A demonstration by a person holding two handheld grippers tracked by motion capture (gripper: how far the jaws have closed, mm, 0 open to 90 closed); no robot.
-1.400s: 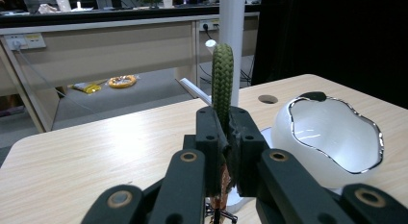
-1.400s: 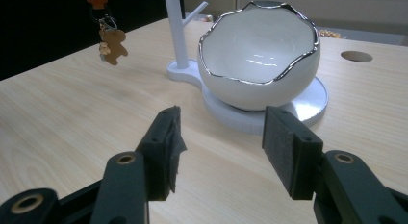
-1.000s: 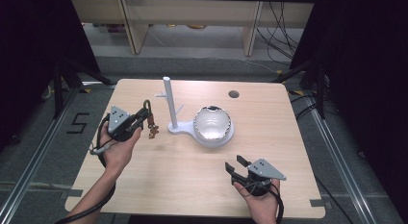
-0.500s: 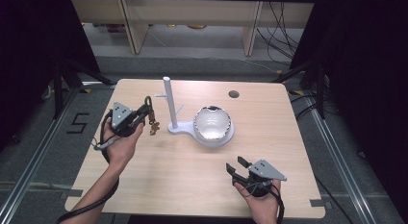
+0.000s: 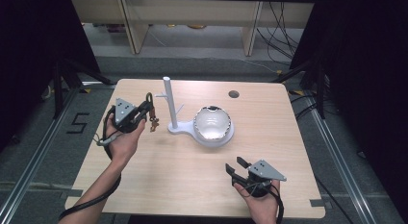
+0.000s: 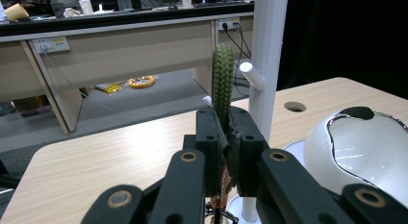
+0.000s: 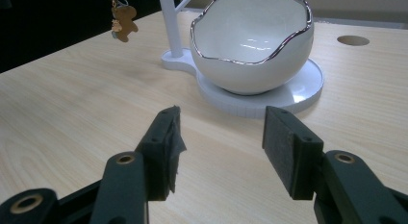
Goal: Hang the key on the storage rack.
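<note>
My left gripper [image 5: 146,110] is shut on a green braided loop [image 6: 222,84] that stands up from between its jaws, just left of the white stand's pole [image 5: 168,104]. A small brown bear-shaped charm [image 5: 154,123] hangs below the loop, above the table. In the left gripper view a short peg [image 6: 252,76] juts from the pole [image 6: 267,51] right behind the loop. The stand shares a white base [image 7: 300,87] with an egg-shaped white bowl [image 5: 212,123] with a silver rim. My right gripper [image 5: 236,167] rests open near the front right, its jaws [image 7: 223,137] facing the bowl [image 7: 250,41] with nothing between them.
The wooden table [image 5: 192,185] has a round cable hole [image 5: 234,94] at the back right. Desks, cables and a floor lie beyond the far edge. Dark curtains and metal rails flank both sides.
The left gripper with the loop and charm has edged slightly toward the far side, still beside the pole. The right gripper has stayed put.
</note>
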